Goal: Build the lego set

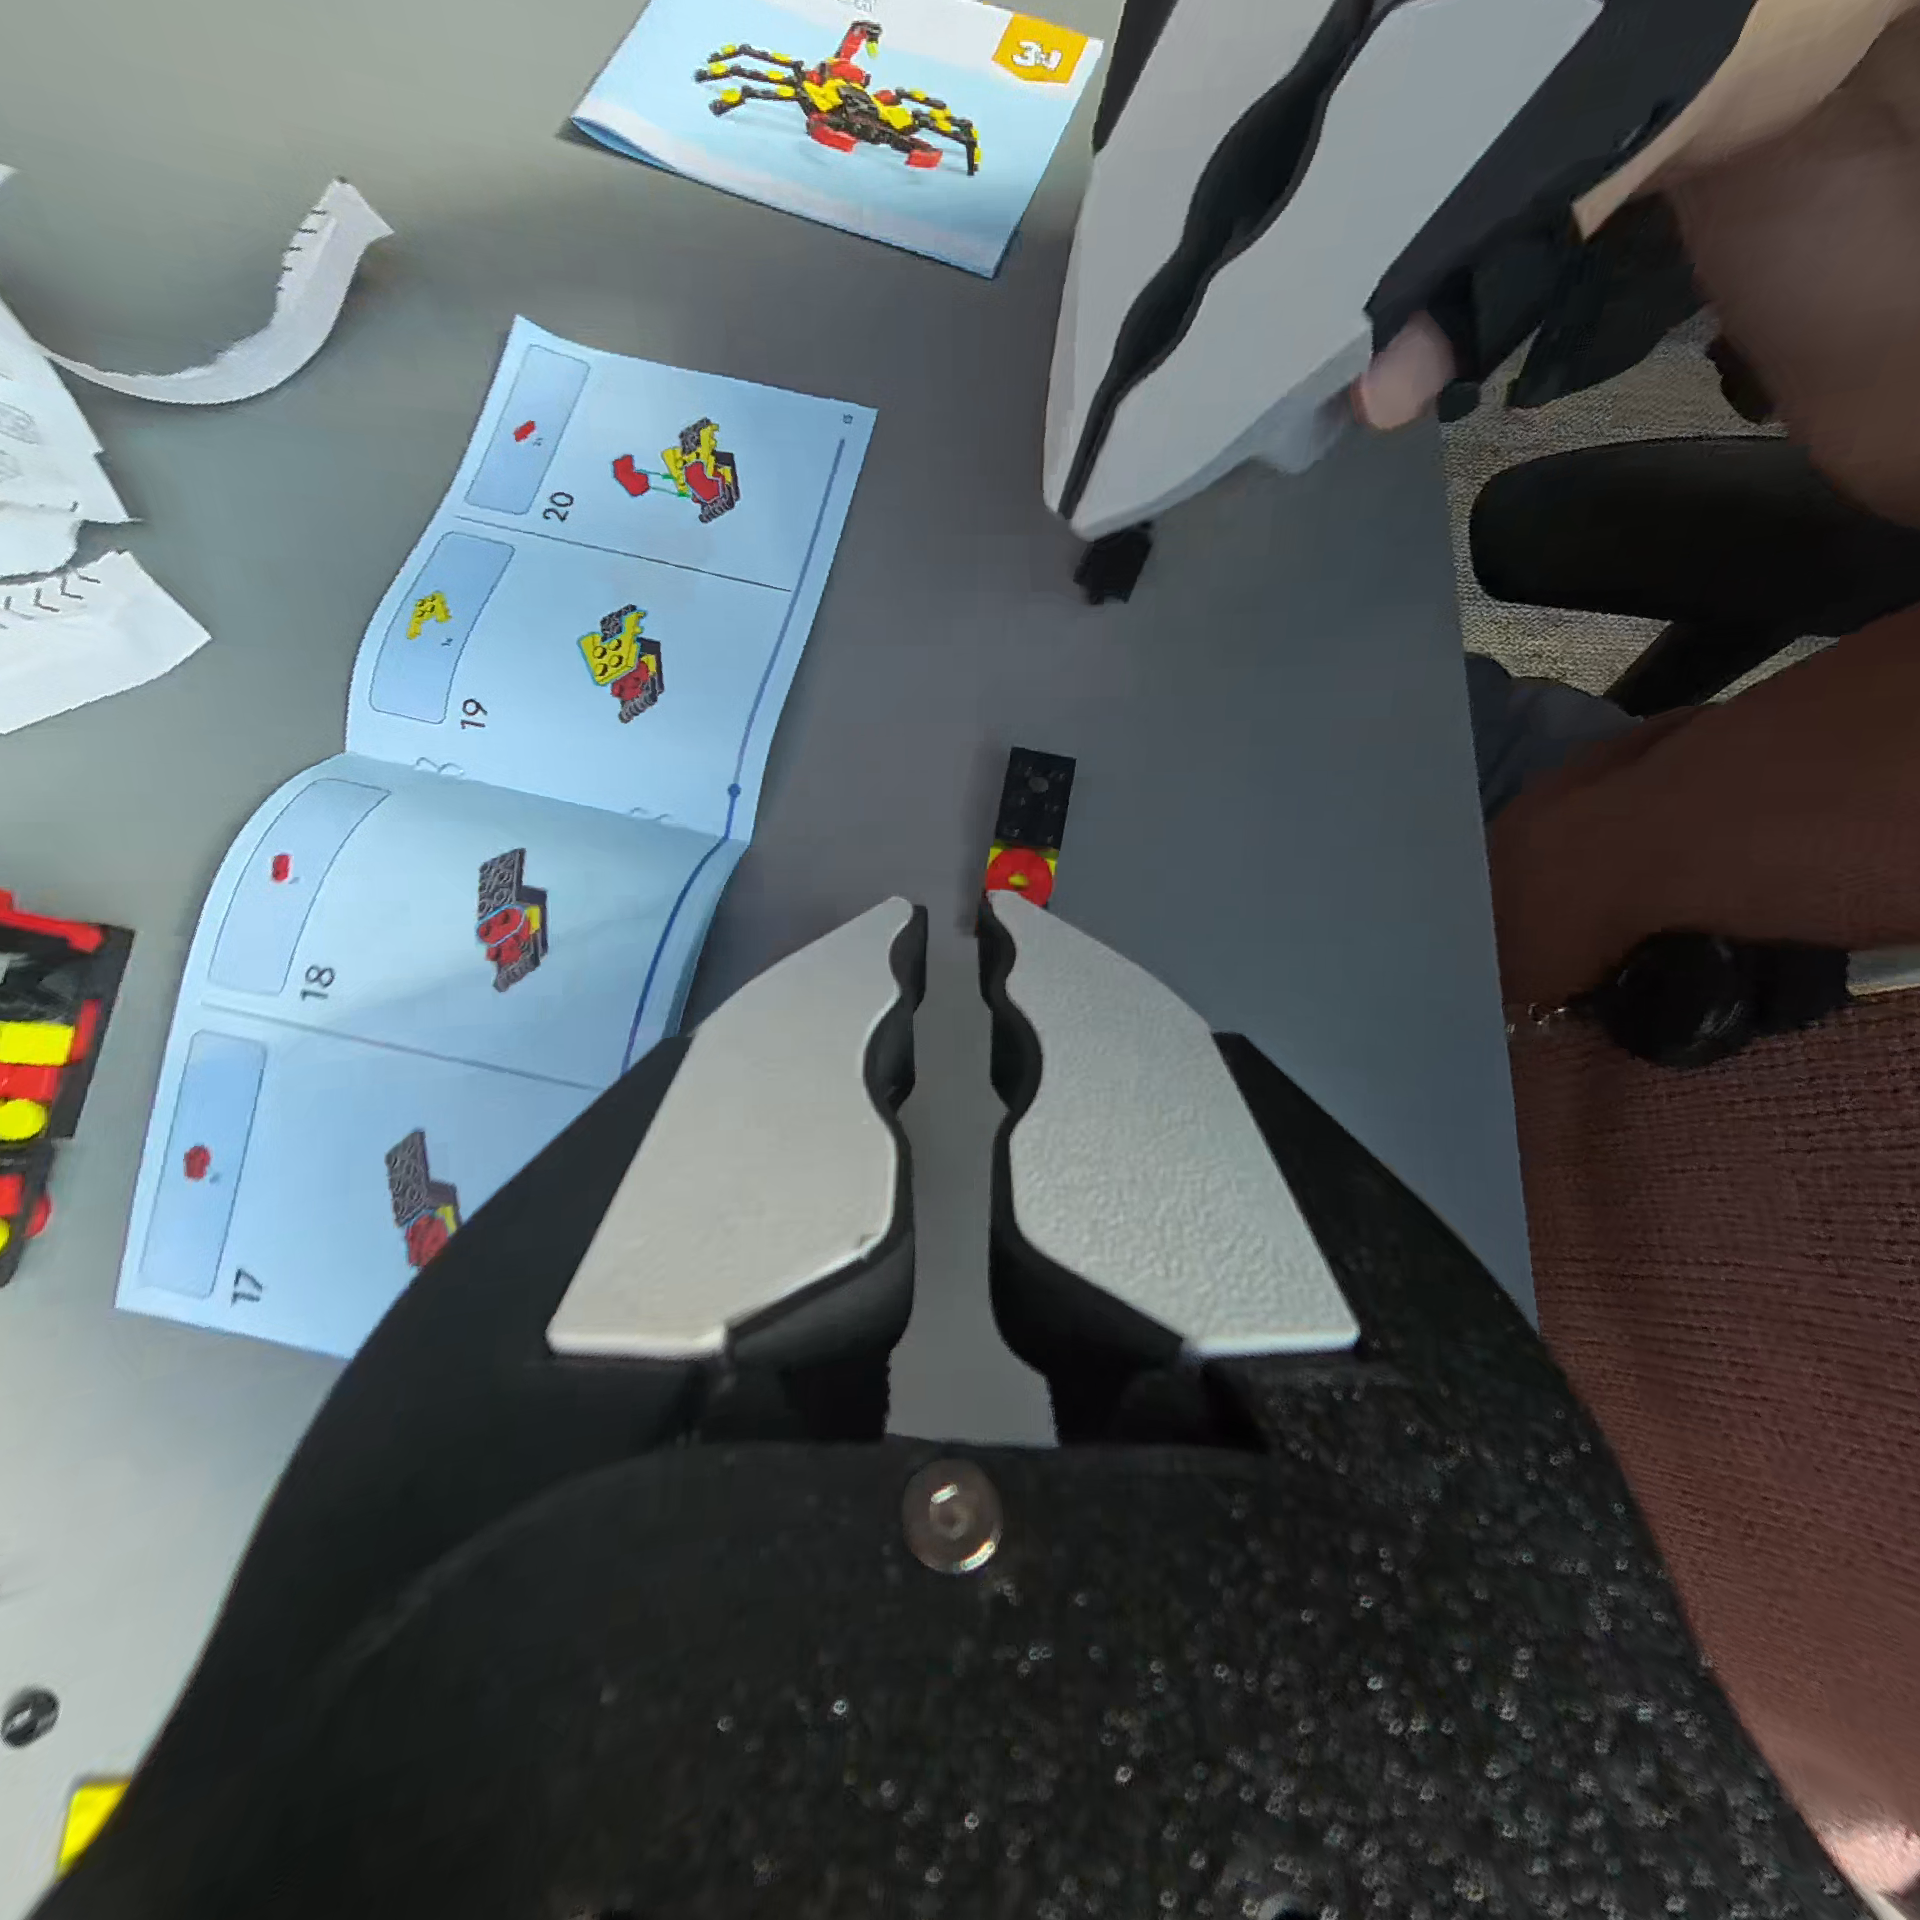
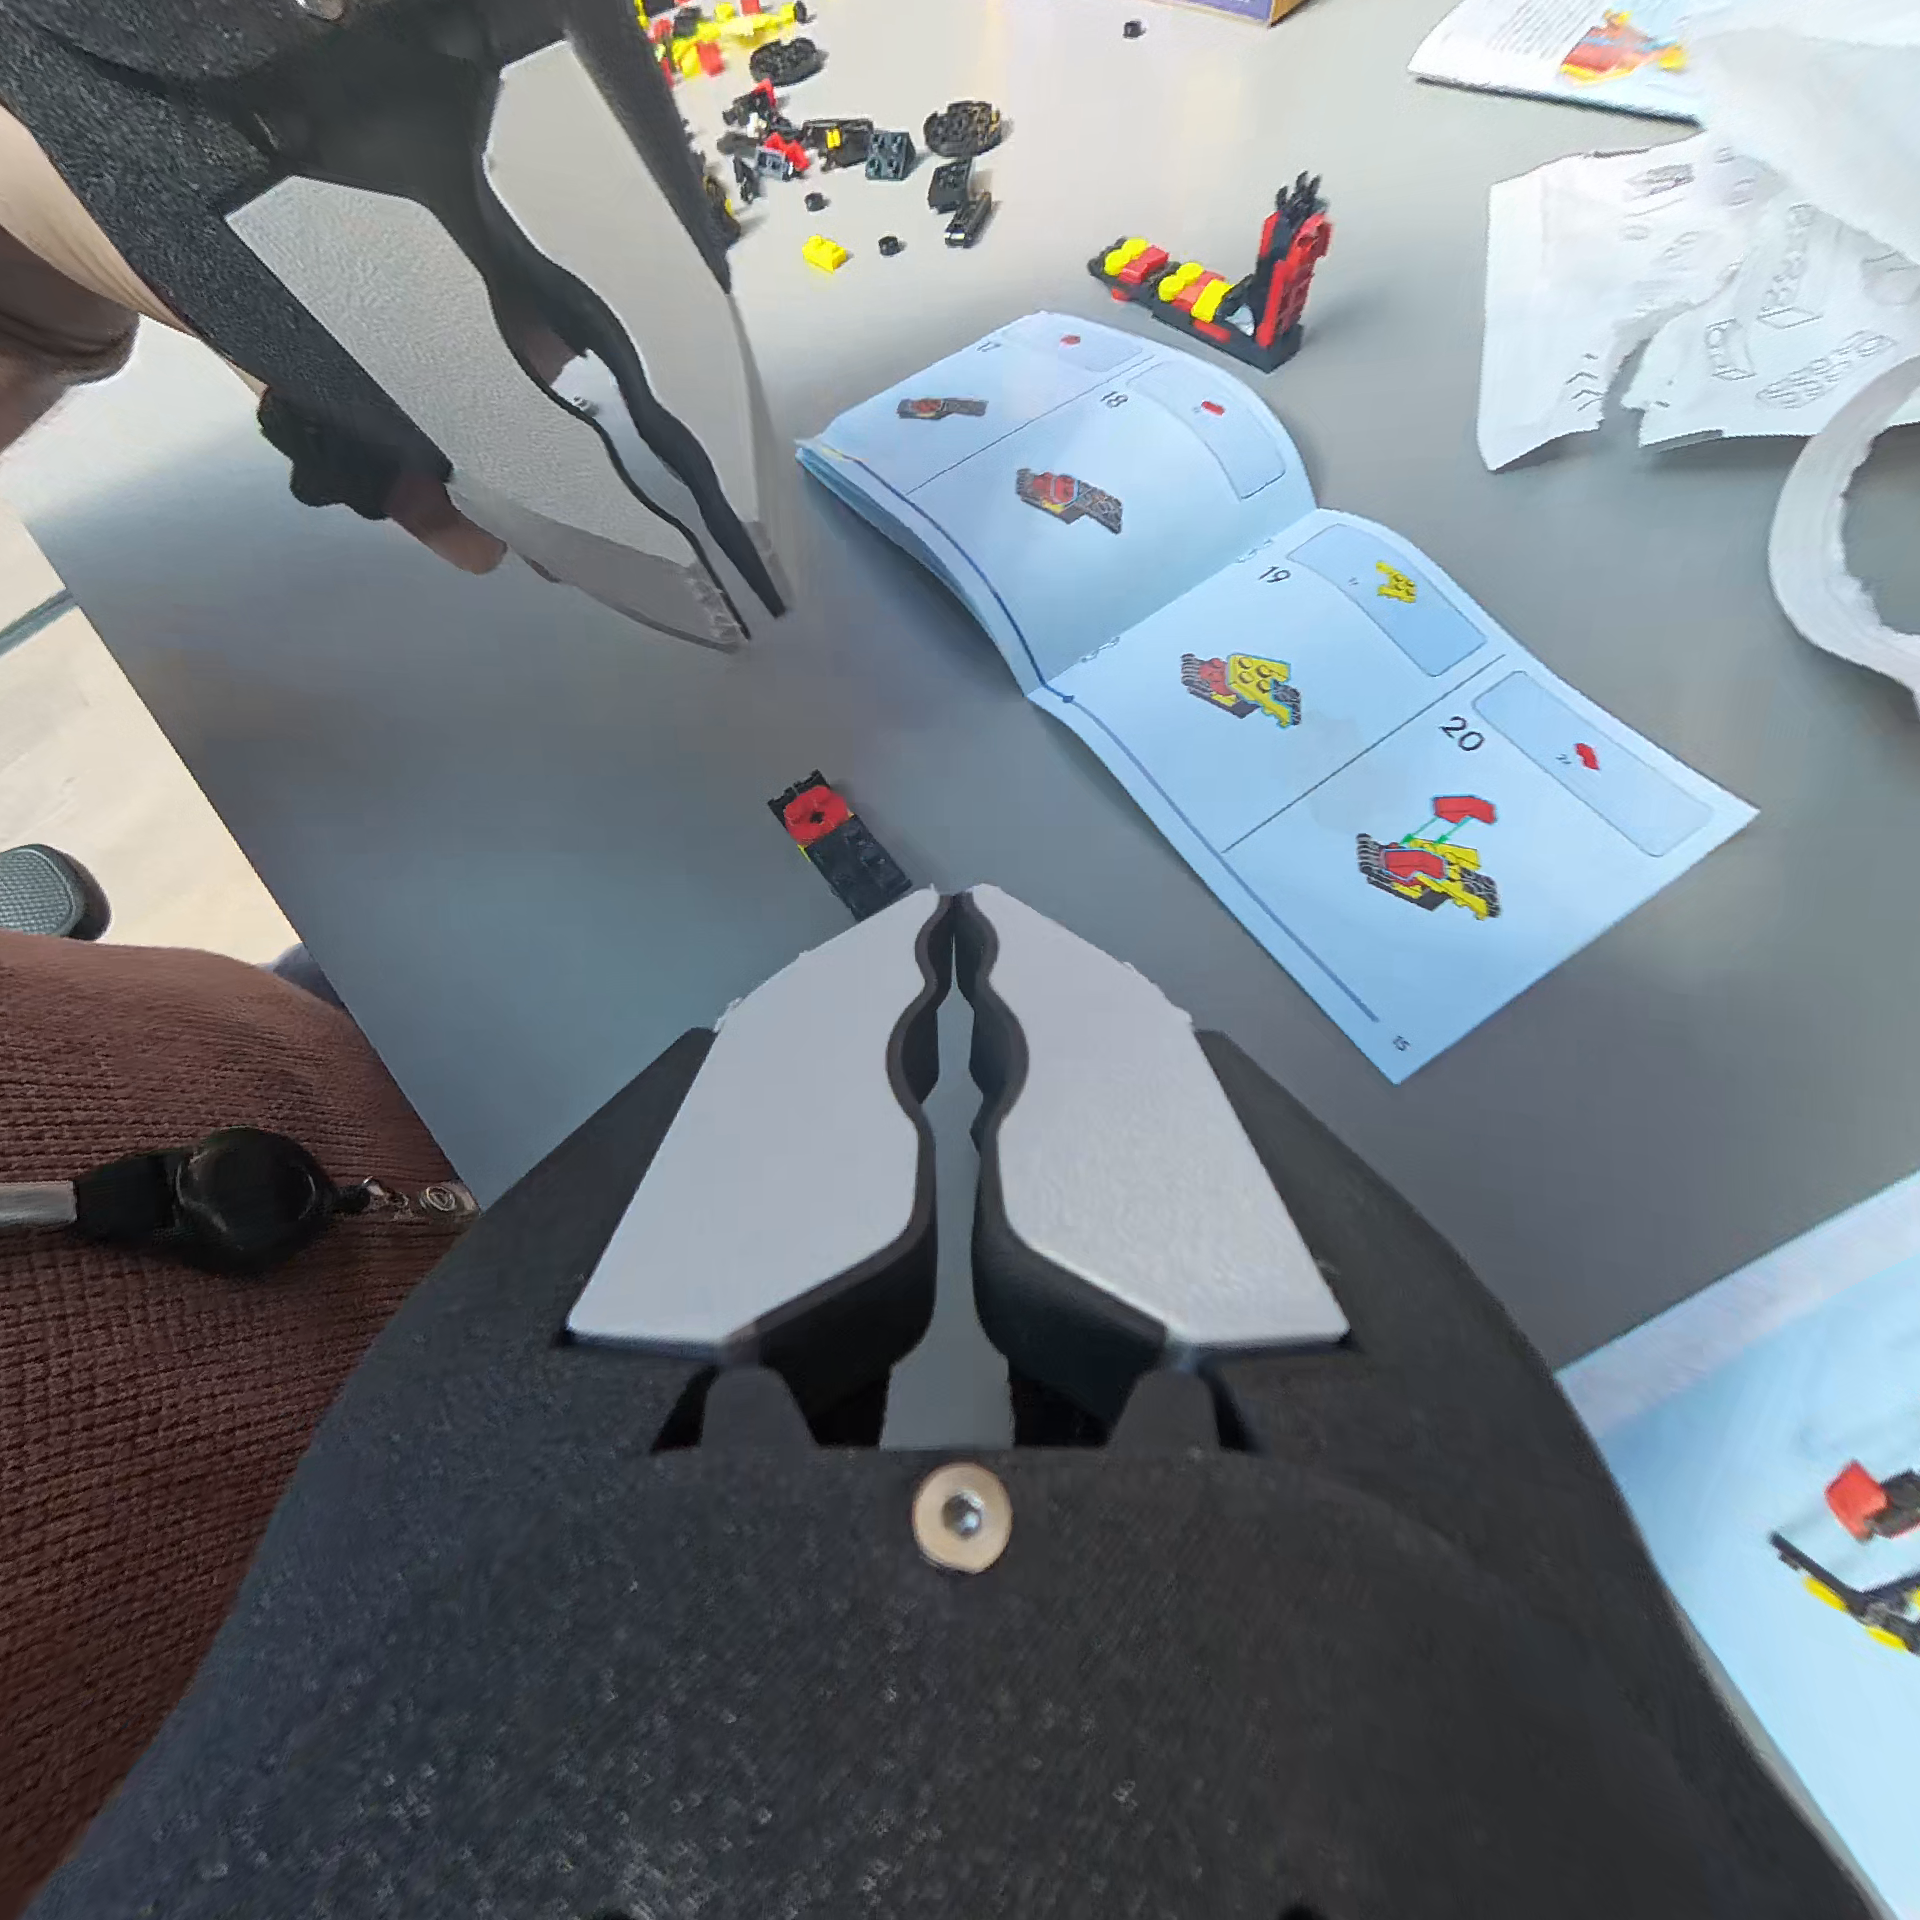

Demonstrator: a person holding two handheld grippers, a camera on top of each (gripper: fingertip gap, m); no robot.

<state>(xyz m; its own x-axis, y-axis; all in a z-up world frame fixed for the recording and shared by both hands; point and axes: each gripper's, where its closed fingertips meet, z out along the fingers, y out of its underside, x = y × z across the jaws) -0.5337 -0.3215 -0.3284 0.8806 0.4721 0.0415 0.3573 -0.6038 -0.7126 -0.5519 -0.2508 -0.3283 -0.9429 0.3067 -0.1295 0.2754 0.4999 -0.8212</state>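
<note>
A small assembly [image 1: 1027, 831], a black plate with a red round piece on yellow at one end, lies on the grey table [image 1: 1247, 727]. It also shows in the right wrist view [image 2: 840, 844]. My left gripper [image 1: 951, 920] hovers just short of it, fingers a narrow gap apart and empty; it also shows in the right wrist view [image 2: 750, 618]. My right gripper [image 2: 951, 904] is shut. In the left wrist view it [image 1: 1103, 535] holds a small black piece [image 1: 1114, 569] at its tips, beyond the assembly.
An open instruction booklet [image 1: 582, 748] [image 2: 1247, 665] lies beside the assembly. A second booklet [image 1: 842, 114], torn paper bags [image 2: 1683, 291], a partial red, yellow and black build [image 2: 1216, 281] and loose pieces [image 2: 831, 135] lie farther off. The table edge [image 1: 1475, 831] borders the person's brown garment [image 1: 1714, 1299]. My hands' fingertips stand some 8 centimeters from each other.
</note>
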